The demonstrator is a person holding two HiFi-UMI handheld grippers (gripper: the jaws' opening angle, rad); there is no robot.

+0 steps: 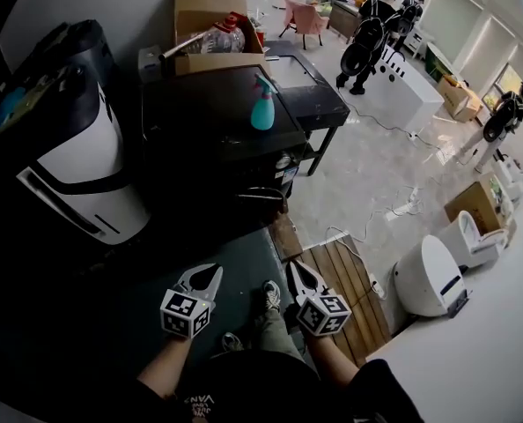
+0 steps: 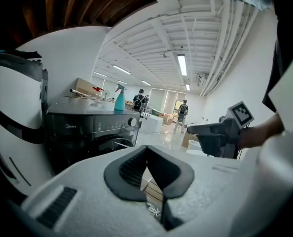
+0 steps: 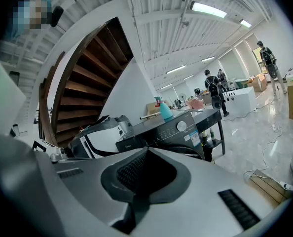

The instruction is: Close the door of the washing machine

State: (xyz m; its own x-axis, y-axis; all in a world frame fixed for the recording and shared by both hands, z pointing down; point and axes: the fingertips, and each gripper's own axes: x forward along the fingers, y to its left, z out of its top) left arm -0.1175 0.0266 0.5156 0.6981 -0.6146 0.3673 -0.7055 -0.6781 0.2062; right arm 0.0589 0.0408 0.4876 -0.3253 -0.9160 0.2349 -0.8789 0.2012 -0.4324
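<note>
Two large appliances fill the left half of the head view. A white-and-black machine (image 1: 77,170) sits at nine o'clock, and just right of it is the black washing machine (image 1: 213,126), at about eleven o'clock from centre. A teal spray bottle (image 1: 262,104) stands upright on the washer's top near the right edge, and a cardboard box (image 1: 204,11) lies beyond it at twelve o'clock. The washer's front is too dark to tell whether its door is open or closed.

Down at six o'clock, the left gripper (image 1: 204,276) has its jaws pressed together with nothing between them. It points toward the washer but is well apart from it. Just beside it, the right gripper (image 1: 298,273) is likewise closed and empty, and the washer is at eleven o'clock from it. A slatted wooden platform (image 1: 345,289) lies at three o'clock of that gripper, and a rounded white unit (image 1: 429,276) stands farther right.
</note>
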